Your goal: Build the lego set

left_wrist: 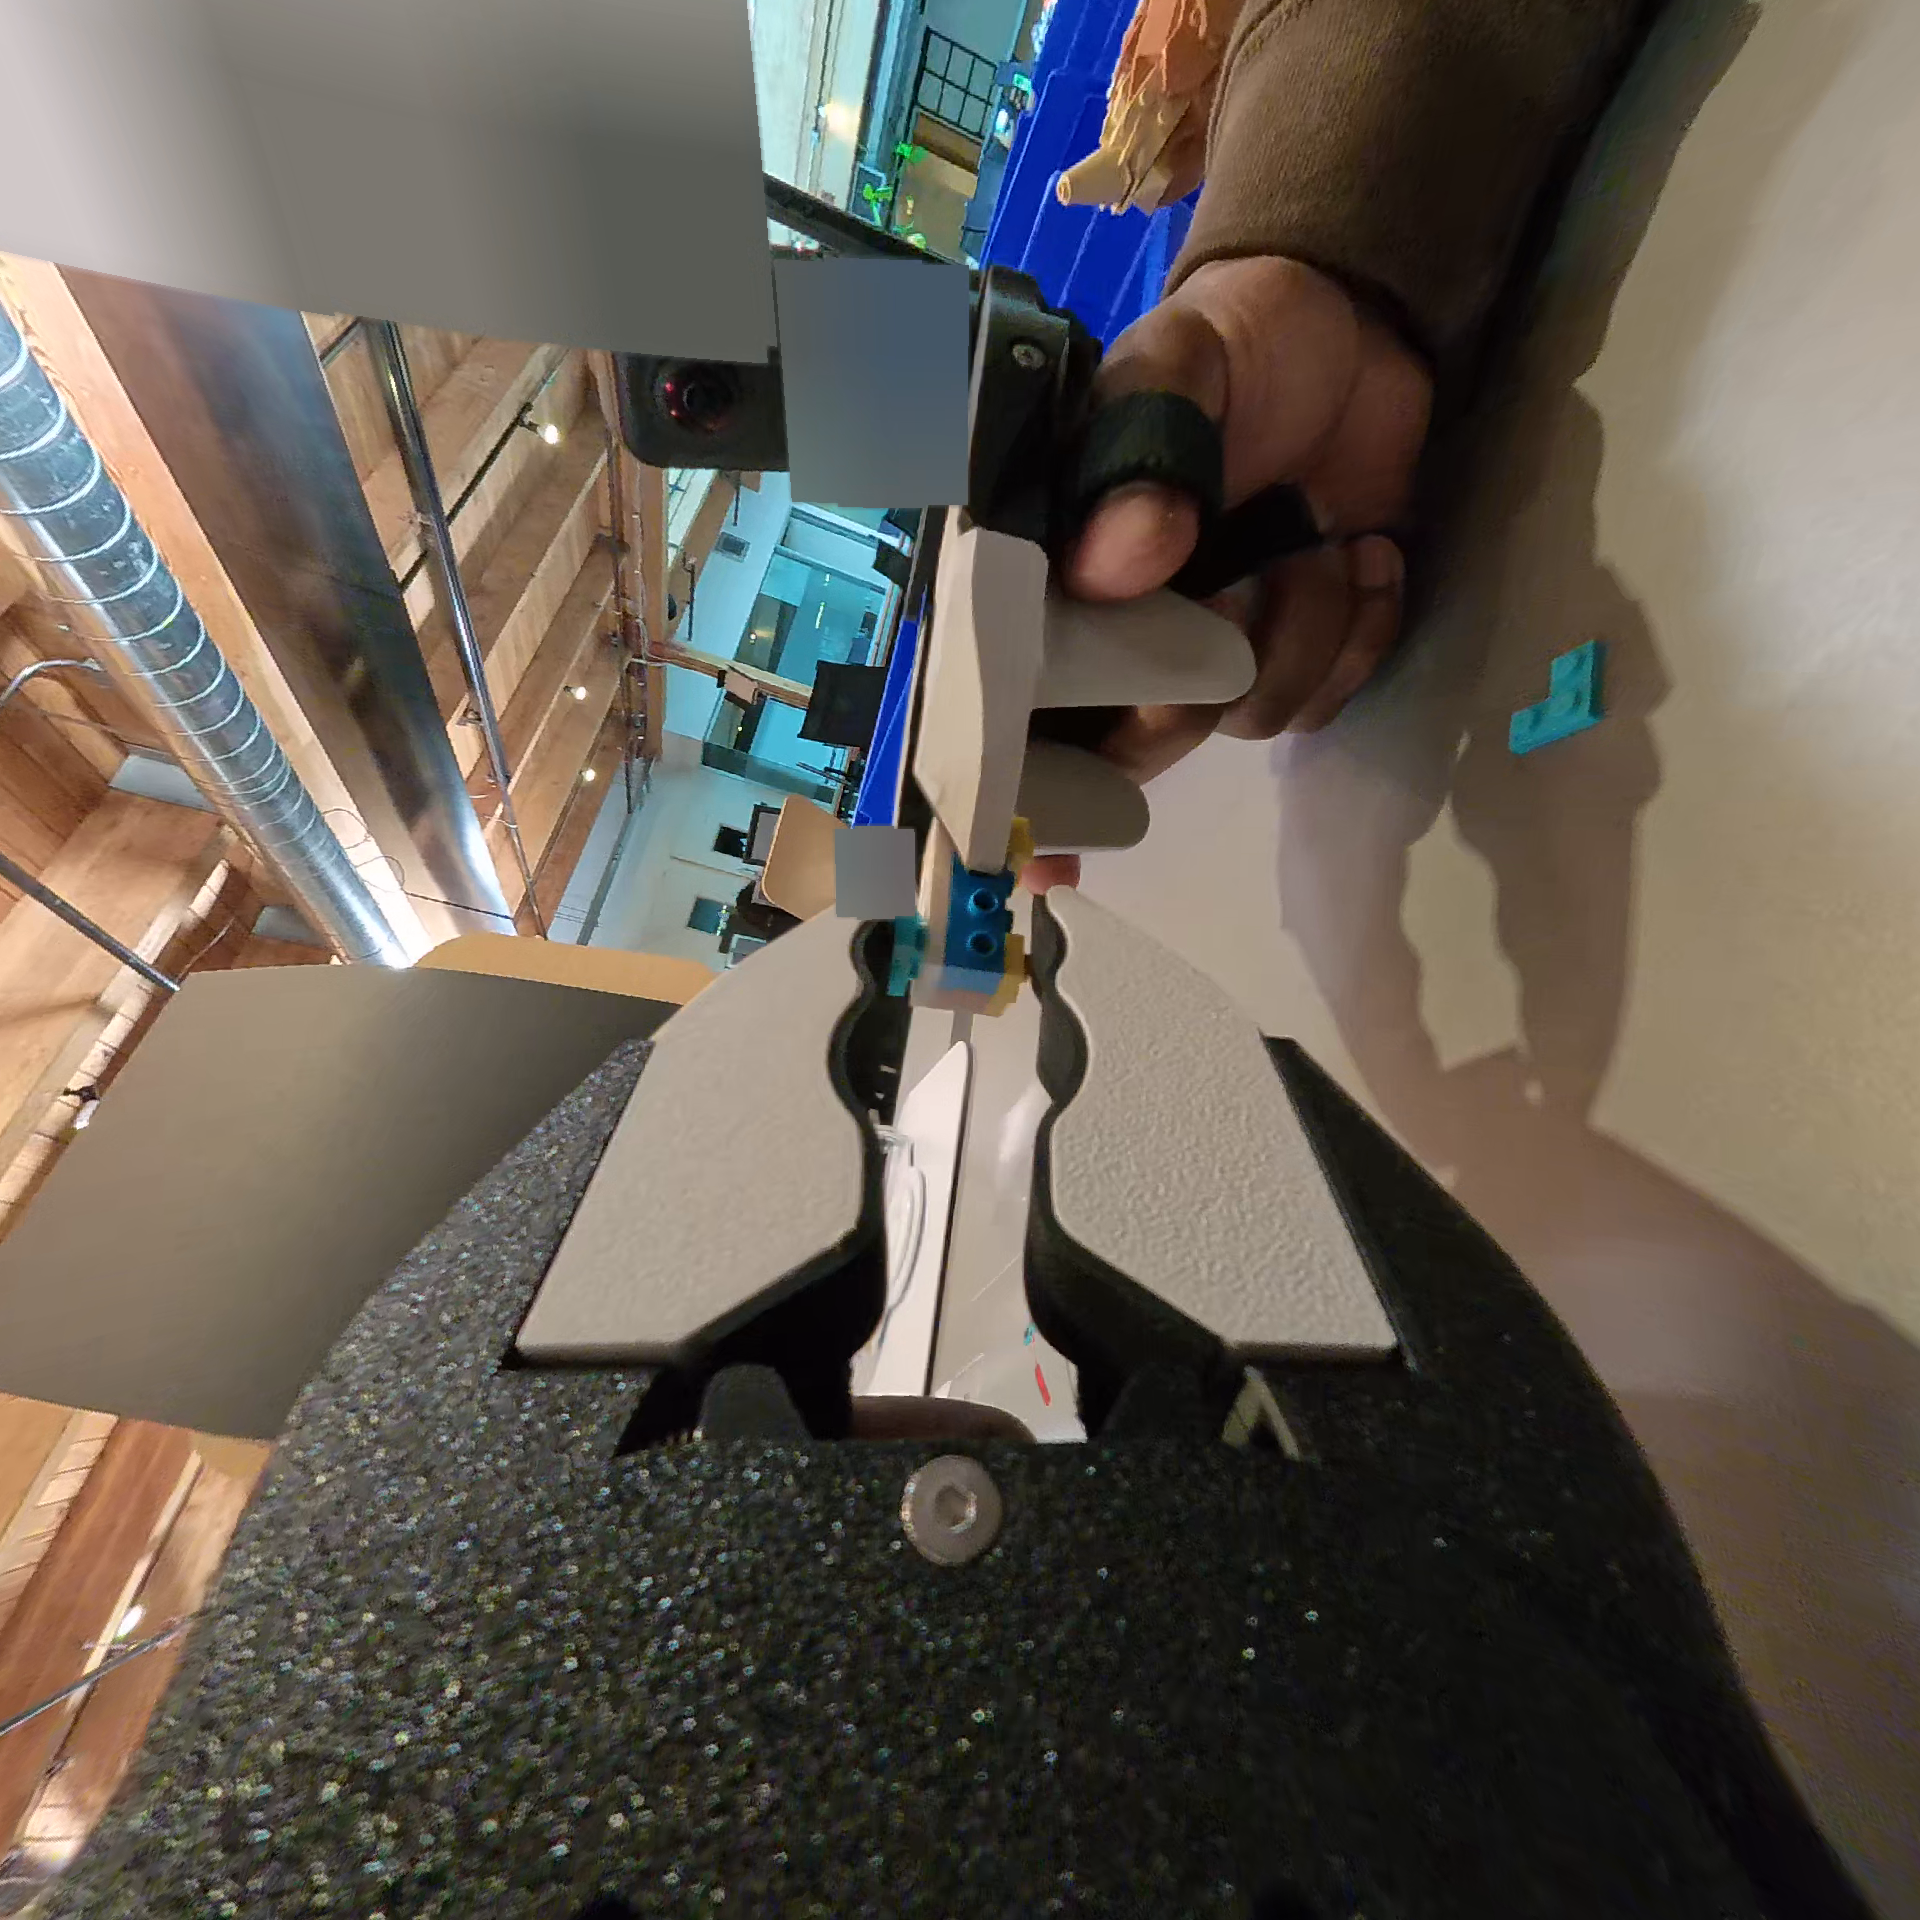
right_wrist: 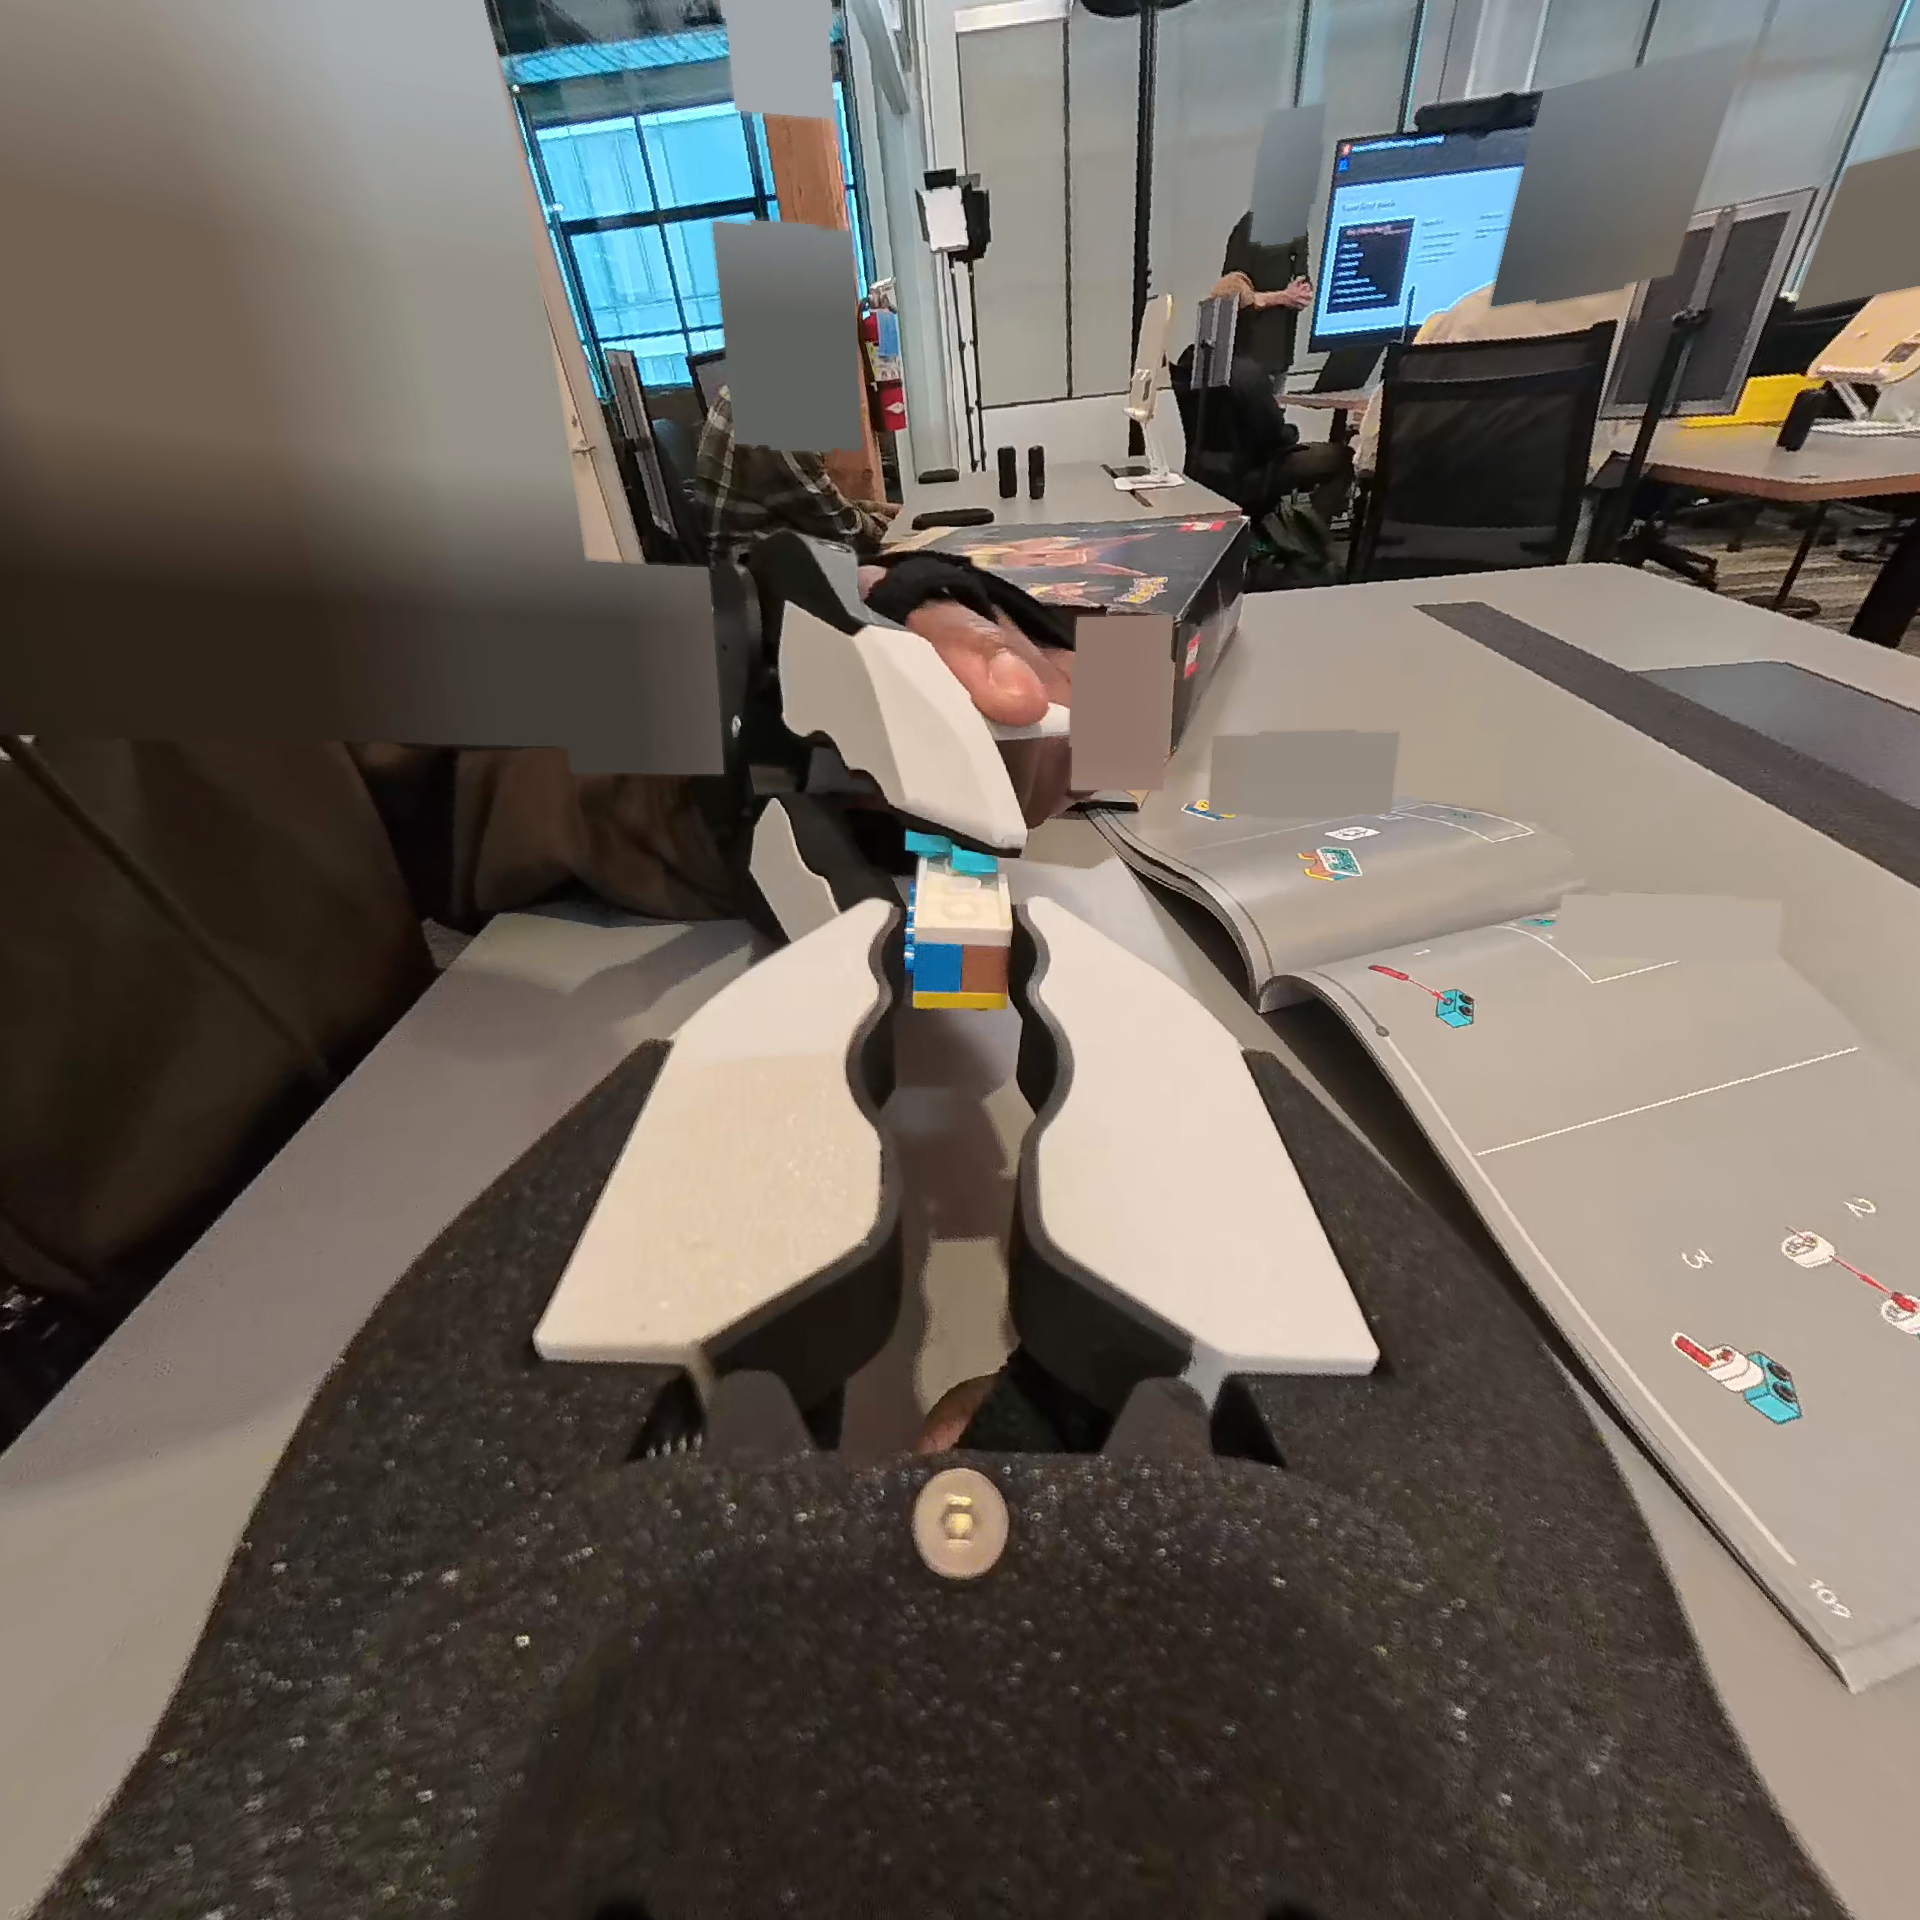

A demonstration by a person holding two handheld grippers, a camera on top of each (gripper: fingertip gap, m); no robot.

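A small lego assembly (left_wrist: 977, 940) of blue, white, yellow, brown and turquoise bricks hangs in the air between both grippers. In the left wrist view my left gripper (left_wrist: 971, 925) is shut on it, with a turquoise piece against one fingertip. My right gripper (left_wrist: 997, 852), held in a hand, comes in from above and pinches its top. In the right wrist view my right gripper (right_wrist: 956, 920) is shut on the assembly (right_wrist: 961, 951). The left gripper (right_wrist: 935, 852) grips its far turquoise end. A loose turquoise L-shaped plate (left_wrist: 1558, 698) lies on the table.
An open instruction booklet (right_wrist: 1558, 1091) lies on the grey table (right_wrist: 520, 1039) to the right. A dark lego box (right_wrist: 1153, 582) stands behind it. Blue bins (left_wrist: 1049, 208) are at the table's far side. People sit at desks farther back. Left and right tips are no more than a few centimetres apart.
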